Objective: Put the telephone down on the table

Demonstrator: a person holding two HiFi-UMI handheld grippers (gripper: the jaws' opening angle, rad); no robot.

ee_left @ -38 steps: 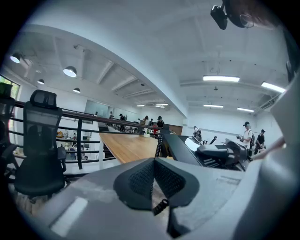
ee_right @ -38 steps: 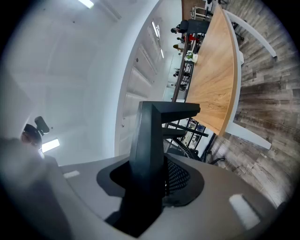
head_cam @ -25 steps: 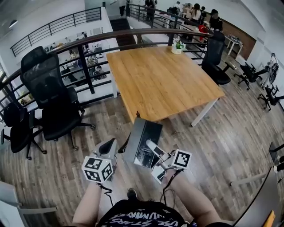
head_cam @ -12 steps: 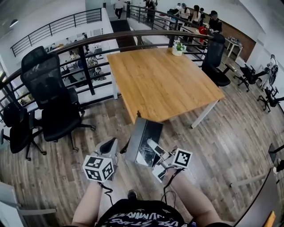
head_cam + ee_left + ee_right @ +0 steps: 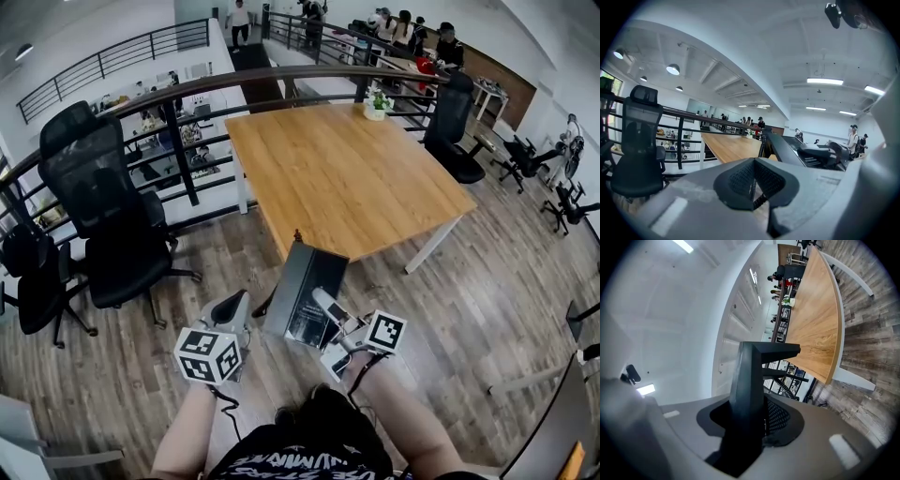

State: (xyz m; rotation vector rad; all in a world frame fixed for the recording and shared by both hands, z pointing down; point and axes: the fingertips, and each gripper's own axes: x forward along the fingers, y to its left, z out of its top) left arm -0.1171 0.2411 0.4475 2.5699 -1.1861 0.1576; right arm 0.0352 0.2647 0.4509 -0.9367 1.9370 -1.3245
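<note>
Telephone (image 5: 305,295), a single black desk set, is carried in the air over the wooden floor (image 5: 487,281), just short of the near corner of the table (image 5: 347,169), where it is yet to be set down. One edge of its body is clamped between the jaws of the right gripper (image 5: 321,305), a hold that likely keeps the set upright and steady for the carry. The left gripper (image 5: 232,306) is held just beside it, jaws drawn nearly together. The coiled cord (image 5: 761,143) is seen running into the slit between them and appears to be pinched there, though the narrow gap makes this hard to confirm. If so, the cord is probably kept from dangling or snagging.

One telephone, one cord and two grippers are counted. The tabletop is bare except for one small potted plant (image 5: 377,98) at its far edge, so room is left for the set. Two black office chairs (image 5: 103,206) are seen at the left, and a third at the table's far corner.
</note>
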